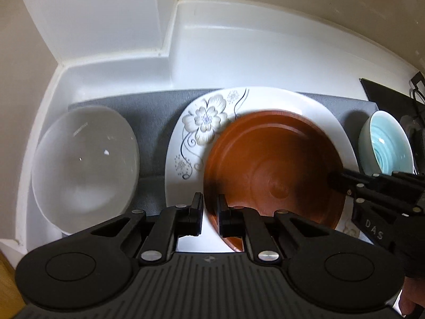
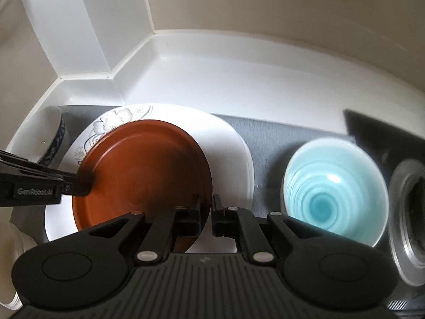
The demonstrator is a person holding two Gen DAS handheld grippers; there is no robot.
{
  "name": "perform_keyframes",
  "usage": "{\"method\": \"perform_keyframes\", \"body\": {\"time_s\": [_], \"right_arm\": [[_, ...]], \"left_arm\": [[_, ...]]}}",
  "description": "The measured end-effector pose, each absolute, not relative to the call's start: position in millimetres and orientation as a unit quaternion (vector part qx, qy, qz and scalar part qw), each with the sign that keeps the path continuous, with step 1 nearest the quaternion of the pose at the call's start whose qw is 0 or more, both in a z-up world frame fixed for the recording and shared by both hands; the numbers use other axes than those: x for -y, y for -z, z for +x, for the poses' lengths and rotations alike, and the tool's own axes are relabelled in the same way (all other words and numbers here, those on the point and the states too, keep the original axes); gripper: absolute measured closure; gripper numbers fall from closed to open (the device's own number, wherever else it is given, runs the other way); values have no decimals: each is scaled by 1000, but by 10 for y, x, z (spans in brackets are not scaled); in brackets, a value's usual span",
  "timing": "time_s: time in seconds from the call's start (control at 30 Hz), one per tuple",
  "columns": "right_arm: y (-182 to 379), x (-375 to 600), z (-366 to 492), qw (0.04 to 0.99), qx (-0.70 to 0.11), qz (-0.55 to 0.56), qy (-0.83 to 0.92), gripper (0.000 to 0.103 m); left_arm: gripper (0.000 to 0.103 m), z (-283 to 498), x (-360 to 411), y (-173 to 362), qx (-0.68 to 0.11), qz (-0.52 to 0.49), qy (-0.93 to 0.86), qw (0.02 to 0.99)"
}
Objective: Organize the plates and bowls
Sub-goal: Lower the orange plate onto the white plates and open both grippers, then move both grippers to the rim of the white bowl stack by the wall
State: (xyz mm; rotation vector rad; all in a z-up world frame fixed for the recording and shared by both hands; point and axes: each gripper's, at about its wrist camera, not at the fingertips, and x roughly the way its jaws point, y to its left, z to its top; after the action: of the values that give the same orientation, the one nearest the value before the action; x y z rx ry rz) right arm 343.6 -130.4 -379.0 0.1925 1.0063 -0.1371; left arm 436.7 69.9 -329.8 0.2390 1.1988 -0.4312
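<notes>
A brown plate (image 1: 273,170) (image 2: 143,170) lies over a larger white plate with a grey flower pattern (image 1: 204,122) (image 2: 228,143); I cannot tell whether the two touch. My left gripper (image 1: 210,212) is shut on the brown plate's near left rim, and in the right wrist view it (image 2: 79,183) comes in from the left. My right gripper (image 2: 206,212) is shut on the opposite rim, and in the left wrist view it (image 1: 336,180) reaches in from the right. A white bowl (image 1: 85,164) (image 2: 50,135) sits left of the plates, a pale teal bowl (image 1: 385,146) (image 2: 334,191) to their right.
All the dishes stand on a grey mat (image 1: 154,122) (image 2: 268,146) on a white counter (image 1: 239,61) with a raised edge, set in a wall corner. A black object (image 1: 390,98) and a round metal-rimmed thing (image 2: 409,212) lie at the far right.
</notes>
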Motion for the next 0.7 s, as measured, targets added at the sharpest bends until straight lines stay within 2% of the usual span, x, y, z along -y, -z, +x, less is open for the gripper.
{"method": "perform_keyframes", "body": {"time_s": [0.1,0.13,0.17,0.3,0.43,0.57,0.7], "right_arm": [[3774,1344,3358,870,-476,111,62,88],[3753,1364,3323,872,-471,115,63,81],[3733,1387,3289,874,-467,121,61,80],[3643,1404,3172,881,-454,126,52,82],[3702,1354,3215,878,-460,127,41,95],[3681,1298,3339,879,-460,121,46,95],[3464,1157,3298,887,-444,121,26,94]], "left_arm": [[85,4344,-785,3194,-548,103,193,807],[83,4333,-818,3146,-542,103,193,811],[81,4324,-834,3099,-536,103,193,816],[81,4286,-915,3040,-527,94,215,817],[82,4275,-838,3182,-545,98,211,806],[82,4275,-752,3239,-554,96,210,800],[81,4257,-951,3011,-535,75,202,817]]}}
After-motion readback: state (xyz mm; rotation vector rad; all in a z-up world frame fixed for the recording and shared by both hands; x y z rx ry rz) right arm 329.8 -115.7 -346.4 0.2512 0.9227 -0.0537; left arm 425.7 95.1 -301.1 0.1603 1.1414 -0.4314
